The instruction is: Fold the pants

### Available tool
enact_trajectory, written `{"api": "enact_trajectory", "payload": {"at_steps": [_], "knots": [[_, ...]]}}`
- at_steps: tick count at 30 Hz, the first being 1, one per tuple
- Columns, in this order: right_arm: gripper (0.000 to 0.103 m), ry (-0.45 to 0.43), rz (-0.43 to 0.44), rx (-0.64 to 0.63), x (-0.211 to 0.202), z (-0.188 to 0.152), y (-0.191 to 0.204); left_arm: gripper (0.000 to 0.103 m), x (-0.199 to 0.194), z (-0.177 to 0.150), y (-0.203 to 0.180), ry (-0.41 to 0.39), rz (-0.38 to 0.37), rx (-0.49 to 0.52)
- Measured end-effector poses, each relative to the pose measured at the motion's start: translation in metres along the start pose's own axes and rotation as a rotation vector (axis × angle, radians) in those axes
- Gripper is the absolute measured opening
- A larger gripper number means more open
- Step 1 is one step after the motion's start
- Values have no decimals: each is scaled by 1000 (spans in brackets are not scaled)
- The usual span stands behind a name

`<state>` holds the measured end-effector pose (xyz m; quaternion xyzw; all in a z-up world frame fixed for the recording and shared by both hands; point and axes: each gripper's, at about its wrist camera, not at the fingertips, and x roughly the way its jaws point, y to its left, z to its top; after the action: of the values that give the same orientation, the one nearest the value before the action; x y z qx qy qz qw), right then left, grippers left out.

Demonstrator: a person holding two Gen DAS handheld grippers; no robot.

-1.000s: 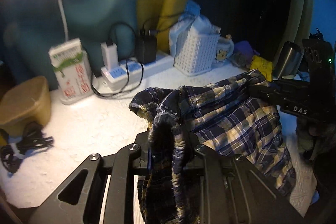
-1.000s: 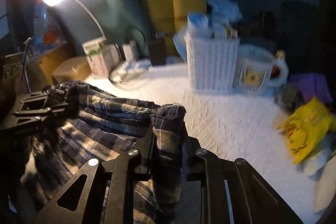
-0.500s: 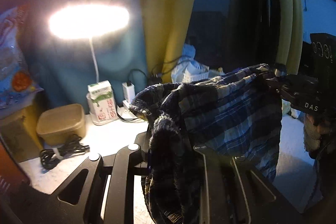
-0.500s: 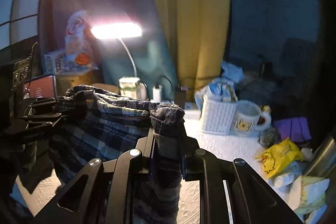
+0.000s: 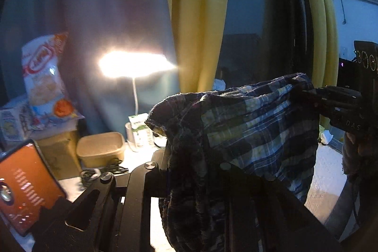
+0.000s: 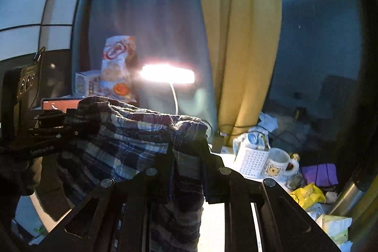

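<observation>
Pants [image 5: 248,129] now lifted clear of the table [image 5: 328,171], stretched between left gripper [image 5: 189,152] and right gripper [image 6: 187,155], both clamped on cloth. Ready to fold.

lamp [image 5: 134,64] lit | yellow curtain [image 5: 198,15] | dark window [image 6: 319,39] | white table [image 5: 326,171]
</observation>
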<state>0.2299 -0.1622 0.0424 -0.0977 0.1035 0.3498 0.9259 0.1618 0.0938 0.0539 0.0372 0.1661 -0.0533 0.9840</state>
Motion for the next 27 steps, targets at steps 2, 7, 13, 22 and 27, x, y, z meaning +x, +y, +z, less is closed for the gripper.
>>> {"api": "enact_trajectory", "payload": {"at_steps": [2, 7, 13, 22, 27], "knots": [[18, -17, 9, -11, -8, 4, 10, 18, -13, 1, 2, -19, 22, 10], [18, -51, 33, -37, -24, 11, 31, 18, -50, 1, 12, -56, 64, 6], [18, -86, 89, -55, -38, 21, 59, 18, -82, -2, 24, -81, 112, 8], [18, -123, 156, -87, -43, 33, 97, 18, -118, -6, 45, -106, 180, -1], [18, -109, 189, -90, -36, 31, 113, 18, -122, -15, 57, -76, 198, -9]]}}
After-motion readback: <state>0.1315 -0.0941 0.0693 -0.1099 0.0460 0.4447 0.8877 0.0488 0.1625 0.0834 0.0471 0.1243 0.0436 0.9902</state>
